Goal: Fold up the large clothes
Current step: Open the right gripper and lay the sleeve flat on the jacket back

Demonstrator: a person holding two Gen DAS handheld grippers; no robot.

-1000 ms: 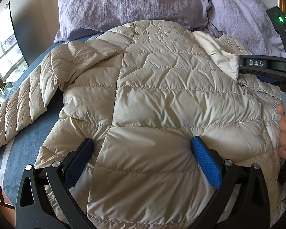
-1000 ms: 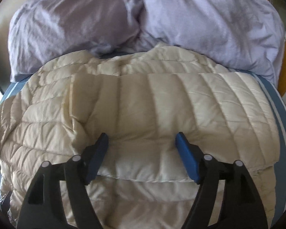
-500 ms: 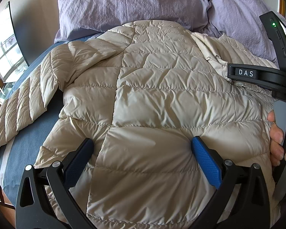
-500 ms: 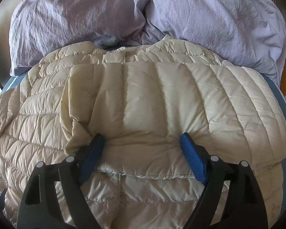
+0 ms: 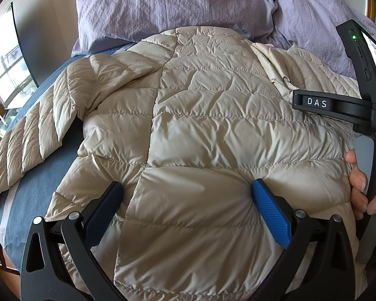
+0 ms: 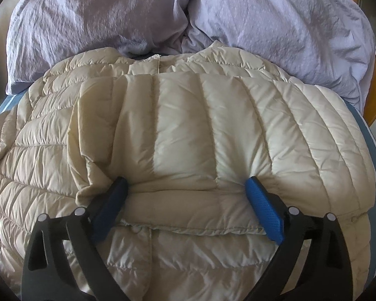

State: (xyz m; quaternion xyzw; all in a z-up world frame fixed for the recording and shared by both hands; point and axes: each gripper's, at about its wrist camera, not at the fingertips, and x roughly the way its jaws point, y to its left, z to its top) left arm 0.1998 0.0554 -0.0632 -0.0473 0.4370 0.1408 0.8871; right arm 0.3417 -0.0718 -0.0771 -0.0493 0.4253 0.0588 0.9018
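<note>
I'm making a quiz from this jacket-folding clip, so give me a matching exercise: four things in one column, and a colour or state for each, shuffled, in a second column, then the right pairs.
Things:
1. puffer jacket
2. pillows
3. bed sheet
4. right sleeve

Colour or state:
A. blue
B. folded across the jacket's body
C. lavender
D. beige, quilted

Pairs: 1-D, 2-C, 3-A, 4-B

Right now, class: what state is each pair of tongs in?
Left tongs: open, pressed down on the beige puffer jacket, gripping nothing.
Right tongs: open, jaws just widened, straddling the folded-over sleeve, not gripping it.
</note>
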